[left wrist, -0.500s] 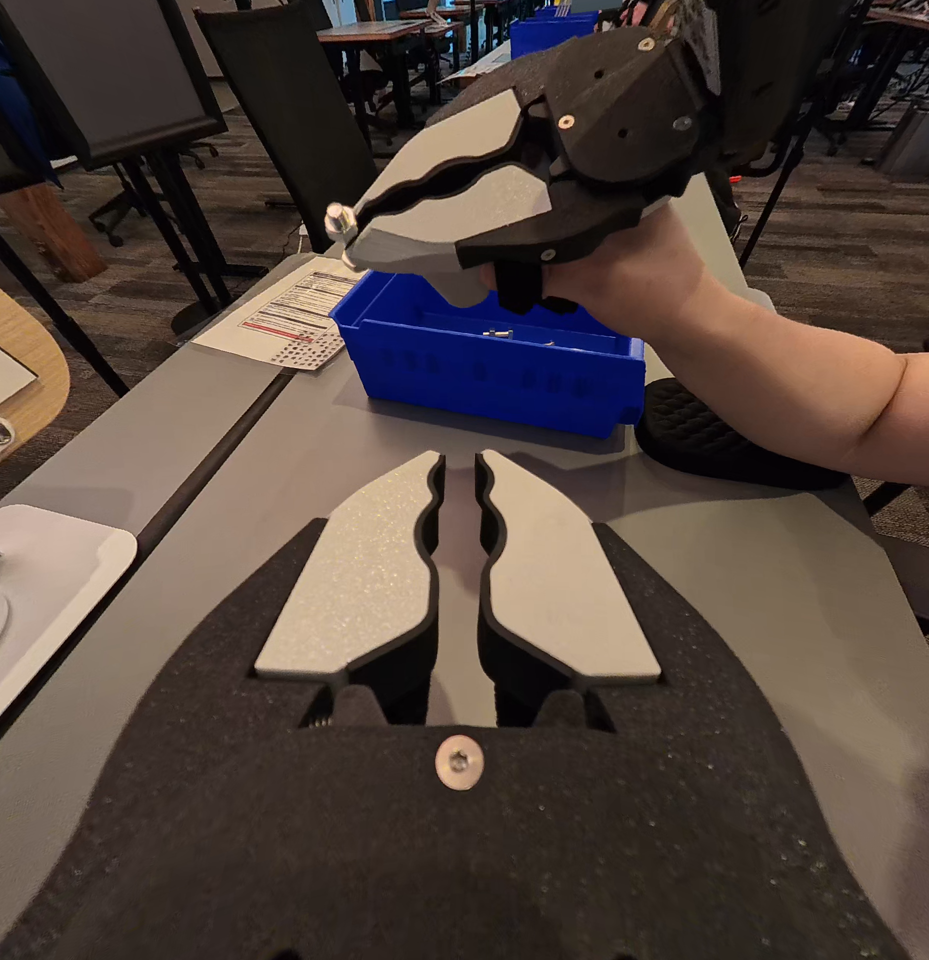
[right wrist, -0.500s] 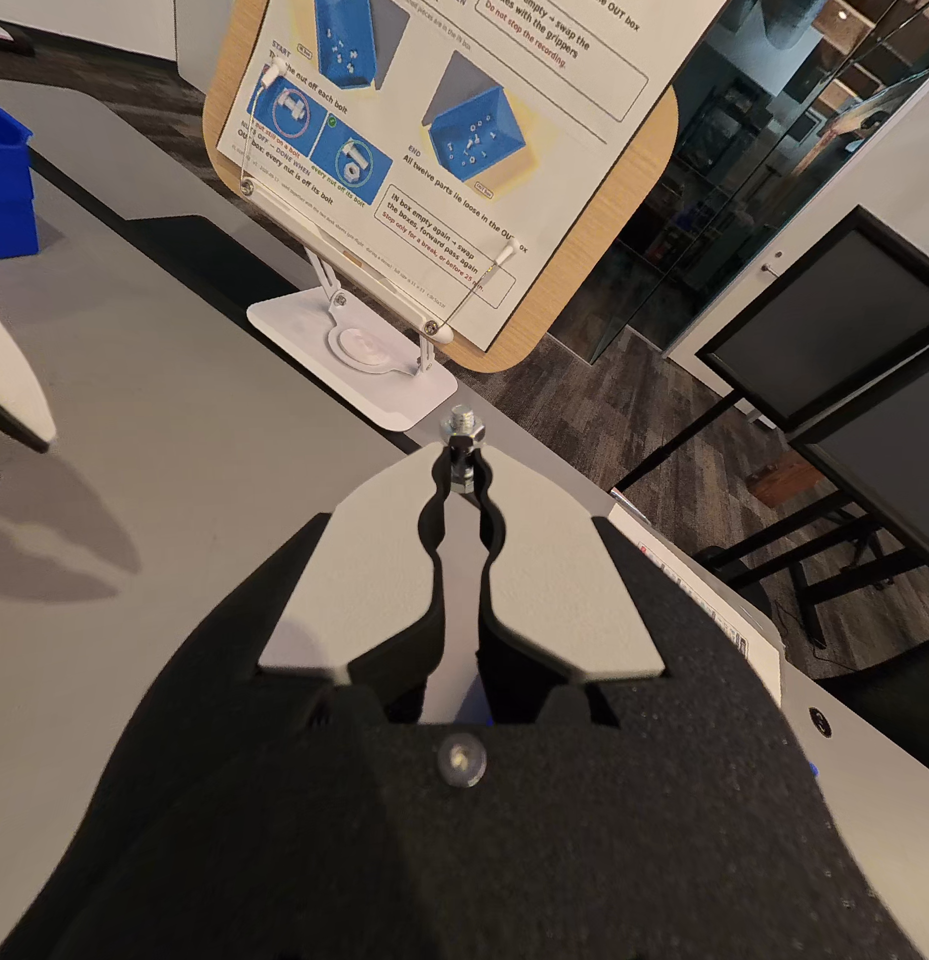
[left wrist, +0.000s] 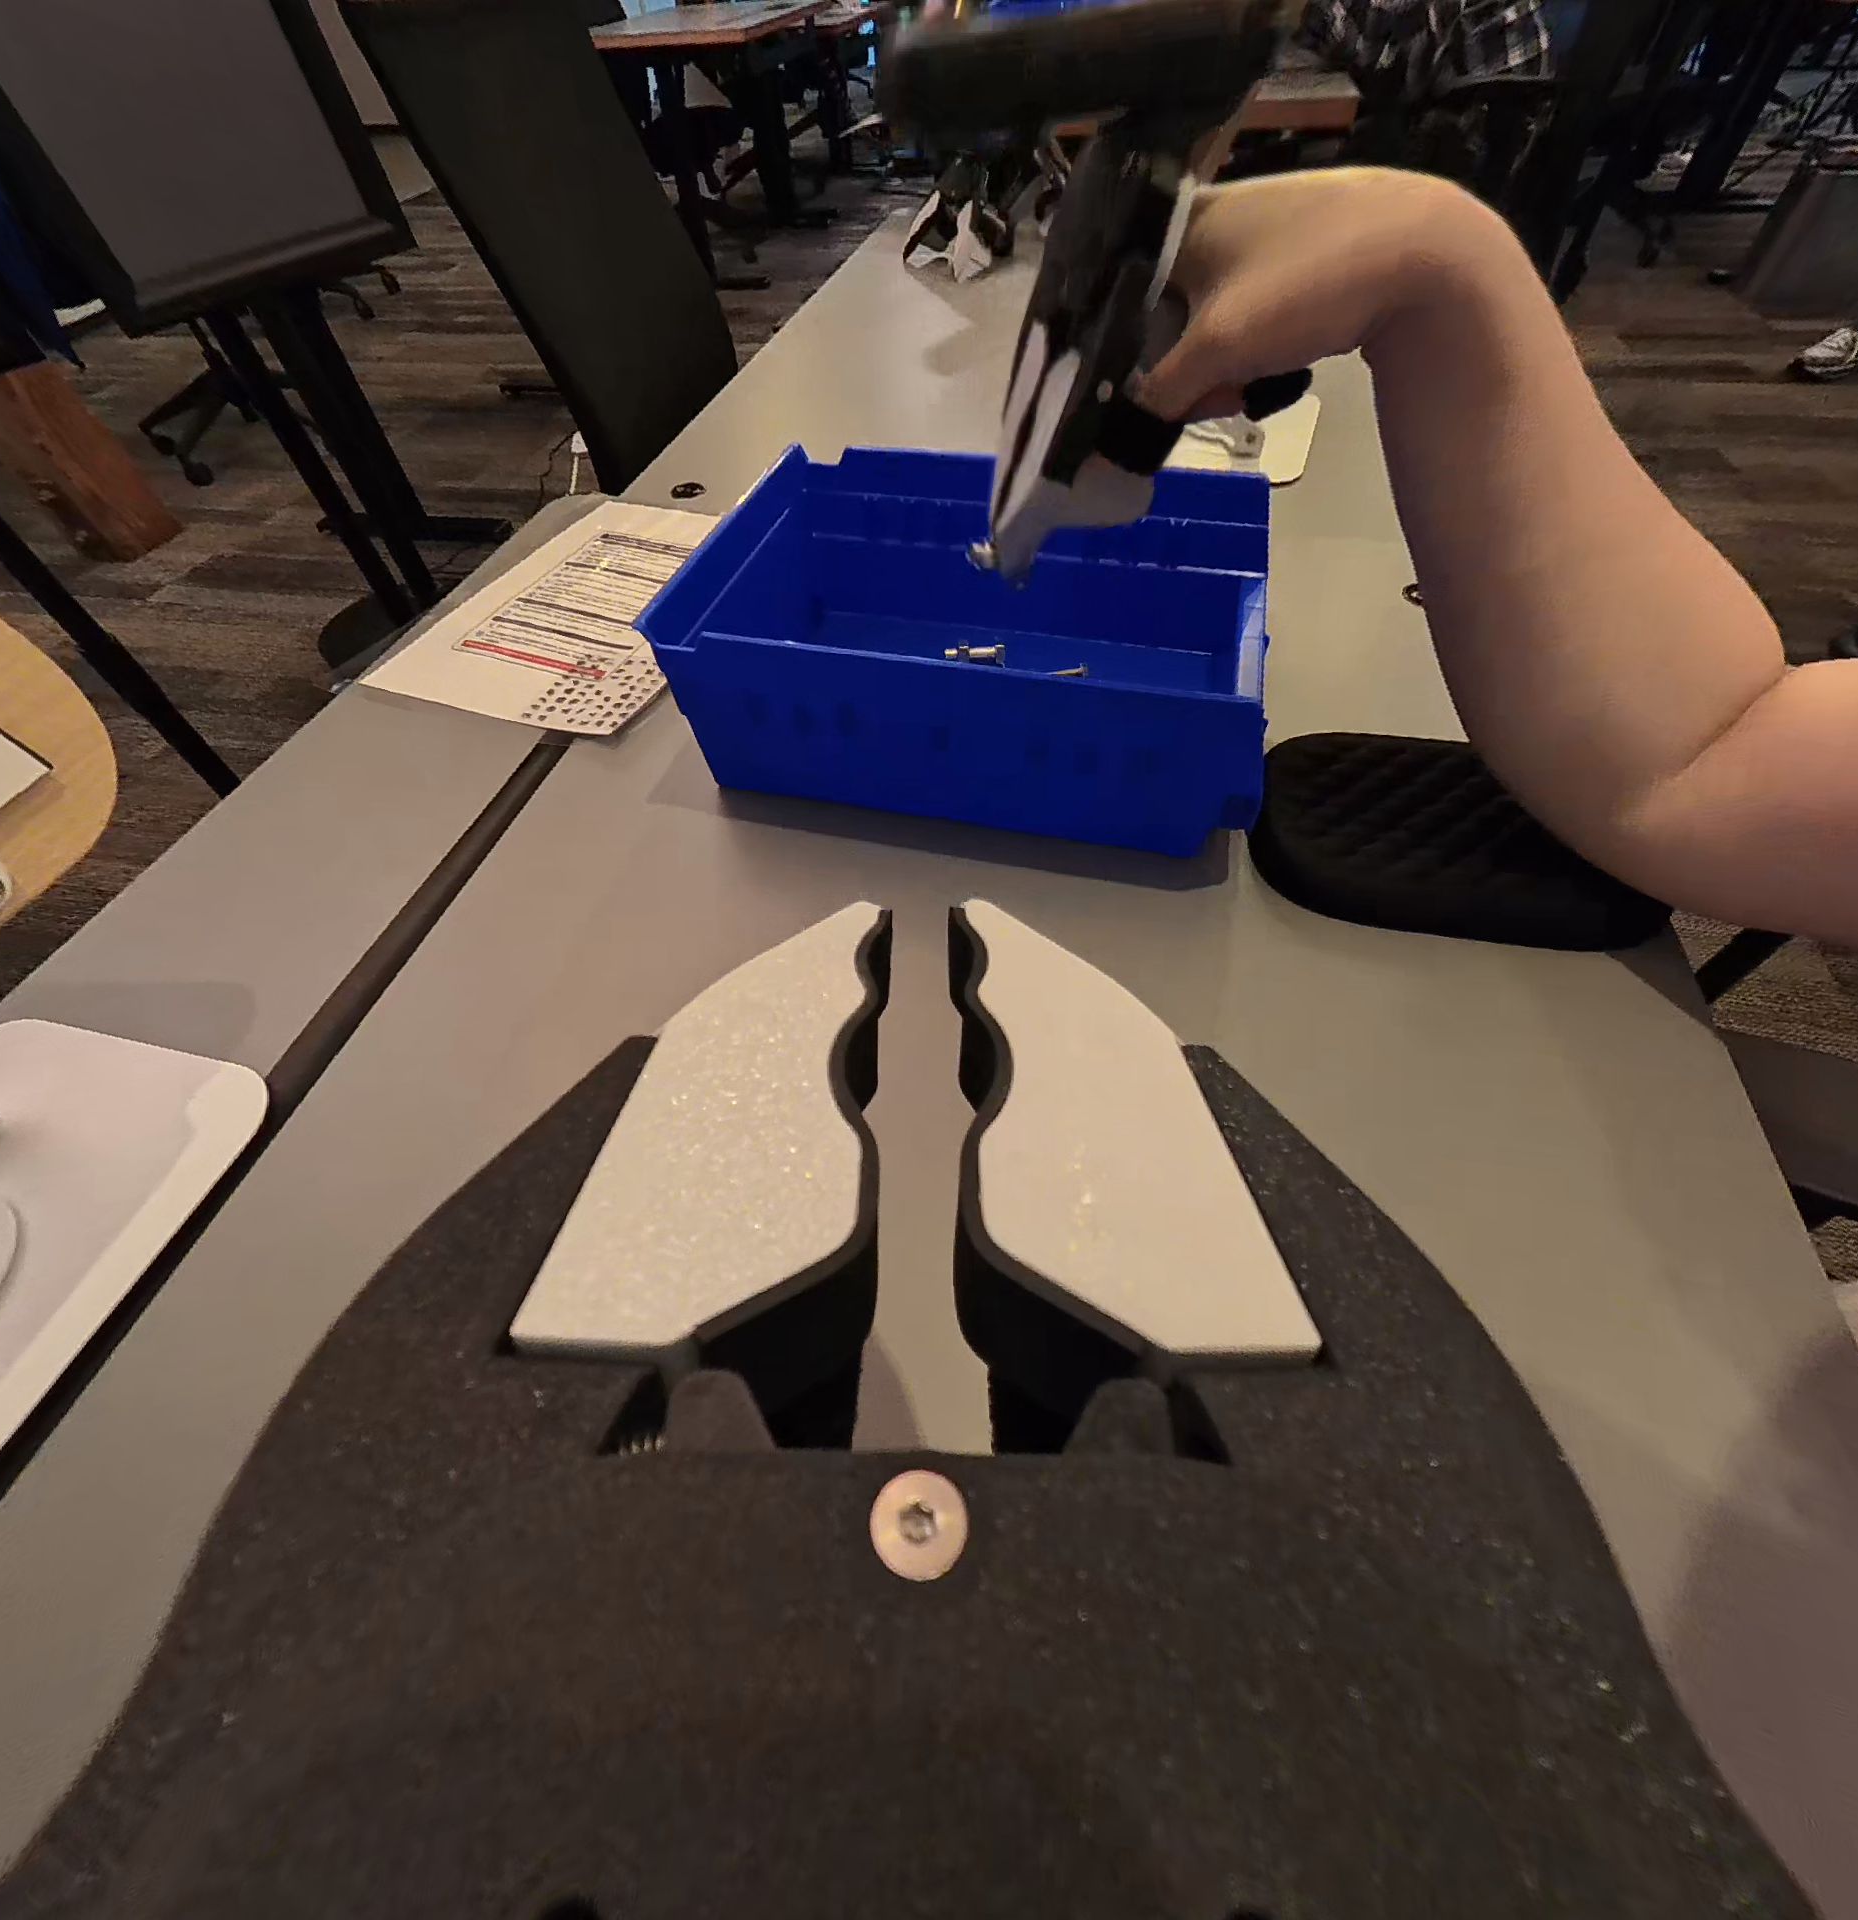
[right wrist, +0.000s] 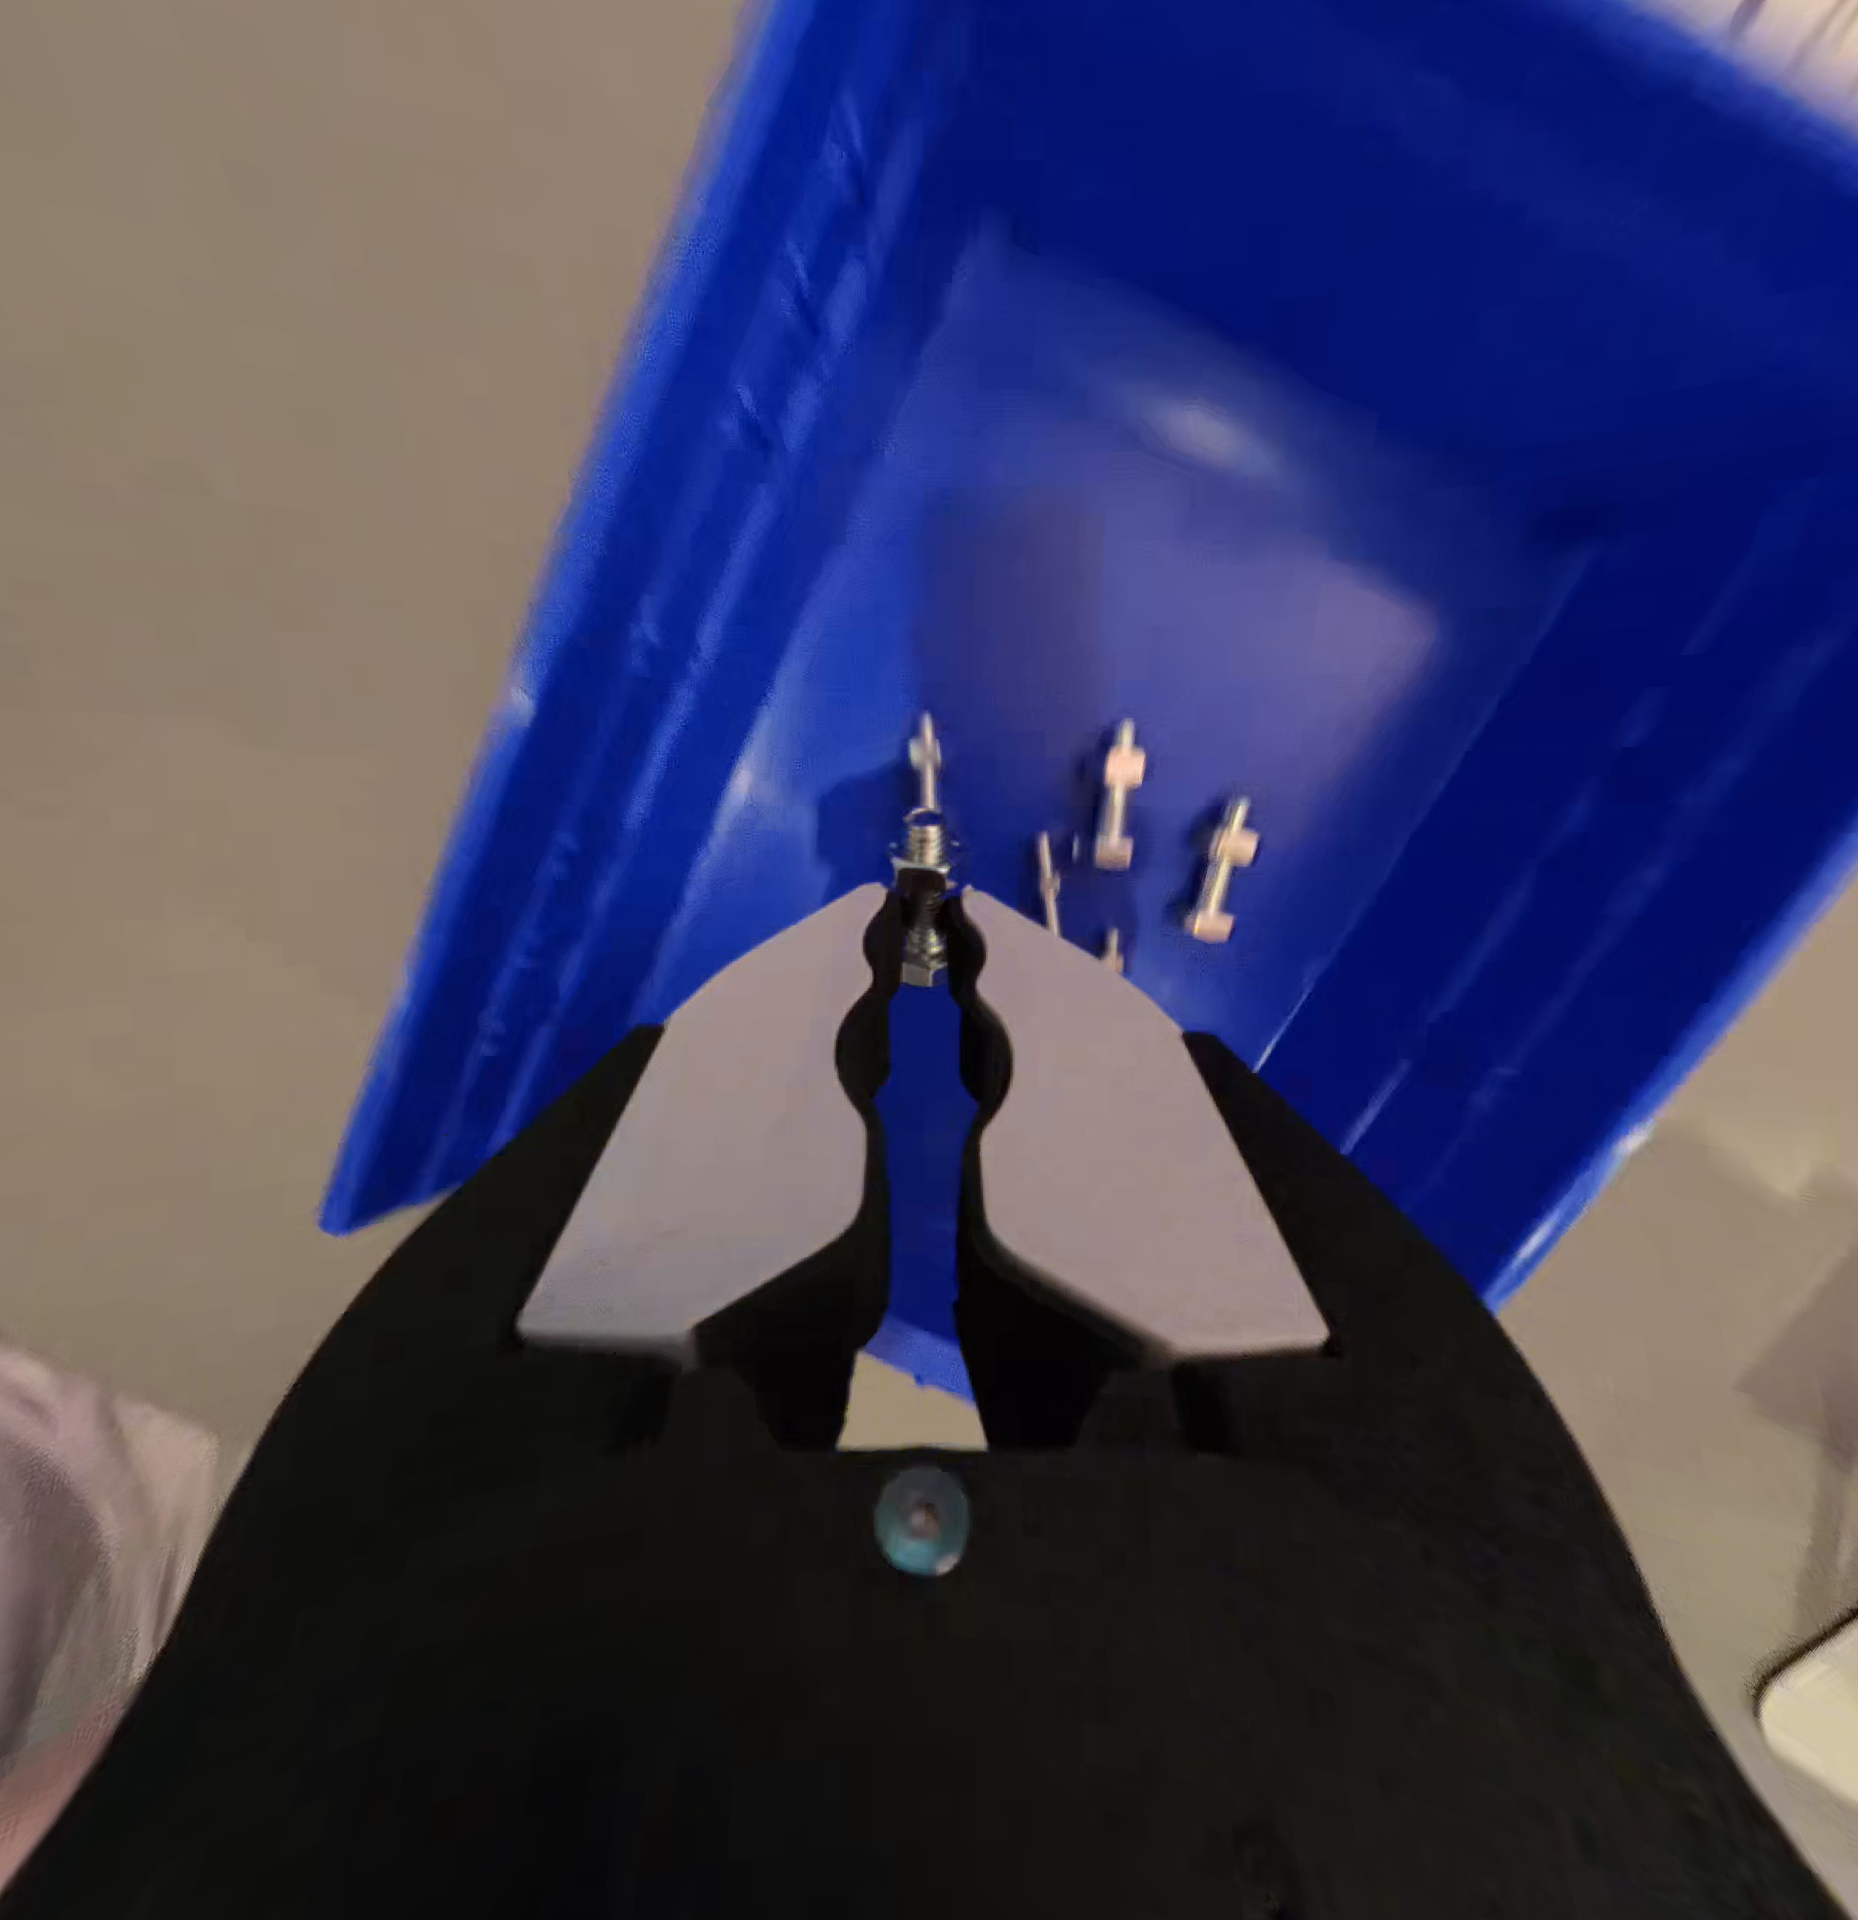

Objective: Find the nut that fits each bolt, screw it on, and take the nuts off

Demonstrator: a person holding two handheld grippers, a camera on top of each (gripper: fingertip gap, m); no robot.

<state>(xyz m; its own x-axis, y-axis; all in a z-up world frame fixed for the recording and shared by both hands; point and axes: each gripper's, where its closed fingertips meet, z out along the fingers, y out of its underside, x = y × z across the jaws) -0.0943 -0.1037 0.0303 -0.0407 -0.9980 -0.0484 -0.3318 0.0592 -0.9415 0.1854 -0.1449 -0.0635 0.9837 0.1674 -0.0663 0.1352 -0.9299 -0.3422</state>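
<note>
My right claw [right wrist: 920, 899] clenched on nutted bolt [right wrist: 923, 883], tipped over blue bin [right wrist: 634, 727] at frame centre for drop-off; left claw [left wrist: 920, 920] released, idle.

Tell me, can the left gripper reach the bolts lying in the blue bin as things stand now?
Probably not directly. The left gripper is empty over the table, short of the blue bin, whose near wall faces it. The right gripper, holding a bolt, hangs over the opening.

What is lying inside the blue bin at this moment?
Inside the blue bin, several small bolts with nuts on them lie on the floor. The right gripper, holding another bolt, covers the near part, so an exact count is uncertain.
</note>
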